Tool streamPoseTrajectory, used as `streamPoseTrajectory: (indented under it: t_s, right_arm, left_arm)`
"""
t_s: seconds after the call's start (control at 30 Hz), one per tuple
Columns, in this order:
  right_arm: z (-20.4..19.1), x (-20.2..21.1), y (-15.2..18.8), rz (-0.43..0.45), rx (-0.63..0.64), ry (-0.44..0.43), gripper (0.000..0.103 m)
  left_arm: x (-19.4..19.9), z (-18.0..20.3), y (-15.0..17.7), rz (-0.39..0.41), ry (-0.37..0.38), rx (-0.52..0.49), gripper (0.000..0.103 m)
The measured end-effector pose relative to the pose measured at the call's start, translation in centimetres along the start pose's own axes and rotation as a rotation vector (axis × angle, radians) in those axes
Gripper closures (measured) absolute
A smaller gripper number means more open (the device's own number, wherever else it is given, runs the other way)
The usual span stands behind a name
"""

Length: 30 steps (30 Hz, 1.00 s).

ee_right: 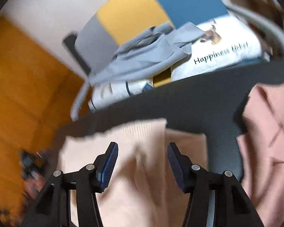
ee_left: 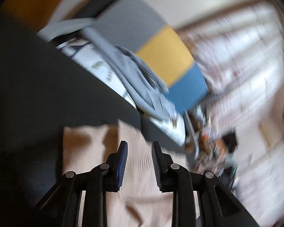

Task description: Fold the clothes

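Left claw [ee_left: 139,146] stands spread with nothing between its blue pads, and a beige garment [ee_left: 96,141] lies folded on the dark worktop [ee_left: 47,87] right under and ahead of it. Right claw [ee_right: 142,148] gapes wider, also empty, over the same beige garment [ee_right: 142,132]. A pink garment [ee_right: 270,124] lies to its right; grey clothes [ee_right: 142,56] are heaped beyond the worktop's far edge; both views blurred.

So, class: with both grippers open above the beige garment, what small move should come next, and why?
Probably lower the left gripper and right gripper back onto the beige garment to take hold of an edge: both are open and empty, and it looks only part folded.
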State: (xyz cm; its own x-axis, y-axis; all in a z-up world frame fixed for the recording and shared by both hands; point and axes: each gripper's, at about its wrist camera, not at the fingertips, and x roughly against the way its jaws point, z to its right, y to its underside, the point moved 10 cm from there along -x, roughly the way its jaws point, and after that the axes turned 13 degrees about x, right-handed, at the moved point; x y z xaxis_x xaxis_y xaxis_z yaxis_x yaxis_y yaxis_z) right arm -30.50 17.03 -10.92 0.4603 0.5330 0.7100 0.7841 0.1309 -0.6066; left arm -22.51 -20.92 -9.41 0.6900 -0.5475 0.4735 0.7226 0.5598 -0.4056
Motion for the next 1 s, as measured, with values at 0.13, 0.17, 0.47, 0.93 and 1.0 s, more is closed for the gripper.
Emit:
streamPoseTrajectory:
  t_s: [0.13, 0.17, 0.47, 0.93, 1.0]
  right_arm:
    - [-0.5, 0.1, 2.6, -0.043, 0.107, 0.016, 0.047]
    - [-0.5, -0.1, 2.8, -0.050, 0.122, 0.017, 0.048]
    - [-2.0, -2.1, 3.7, -0.125, 0.264, 0.006, 0.047]
    - [-1.9, -3.8, 4.5, -0.182, 0.293, 0.060, 0.086]
    - [-1.6, -3.7, 4.4, -0.181, 0.283, 0.057, 0.094]
  left_arm:
    - [0.9, 2.1, 4.5, -0.032, -0.024, -0.277, 0.073]
    - [0.8, 2.5, 5.5, -0.054, -0.033, -0.327, 0.073]
    - [0.5, 4.6, 11.4, -0.167, -0.159, -0.780, 0.061]
    - [-5.2, 3.7, 11.8, -0.230, -0.347, -0.812, 0.065]
    - [-4.4, 4.3, 10.5, -0.216, -0.331, -0.765, 0.086]
